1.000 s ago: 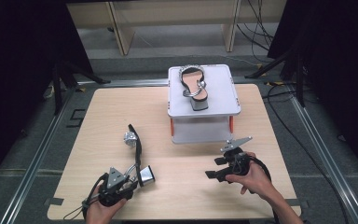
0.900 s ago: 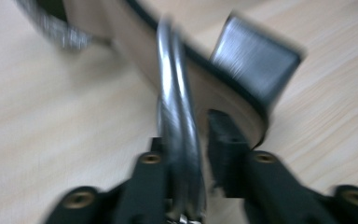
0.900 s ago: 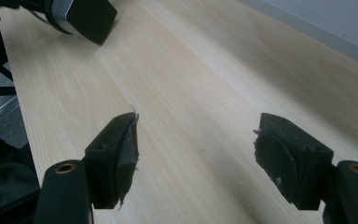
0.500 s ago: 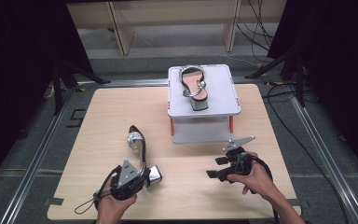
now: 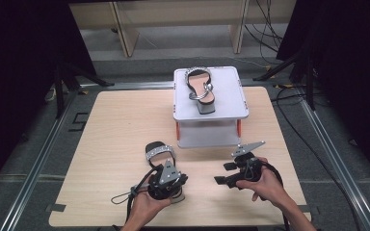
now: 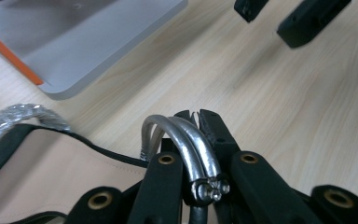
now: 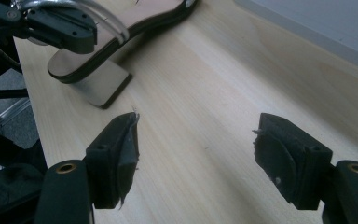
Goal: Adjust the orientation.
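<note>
Left tool [image 5: 166, 179]: jaws pressed together, pinching the silver ankle strap [image 6: 186, 140] of a sandal [image 5: 158, 153]. In the left gripper view, strap loop arched over and between the two black jaws, buckle end close to the camera. Jaws just closing over the last second, with the strap between them.

Sandal on the wooden counter [image 5: 111, 130], near the front edge, left of centre; toe end with glittery band pointing away from the person, heel end under the left tool. In the right gripper view, block heel [image 7: 103, 84] resting on the counter surface, sole slightly raised ahead of it.

Right tool [image 5: 233, 173]: jaws spread wide, nothing between them, bare wood visible in the gap. Positioned to the right of the sandal, apart from it, pointing leftward toward it.

Second sandal [image 5: 200, 86] lying on top of a white raised stand [image 5: 229, 96] at the far middle of the counter, well apart from both tools.
</note>
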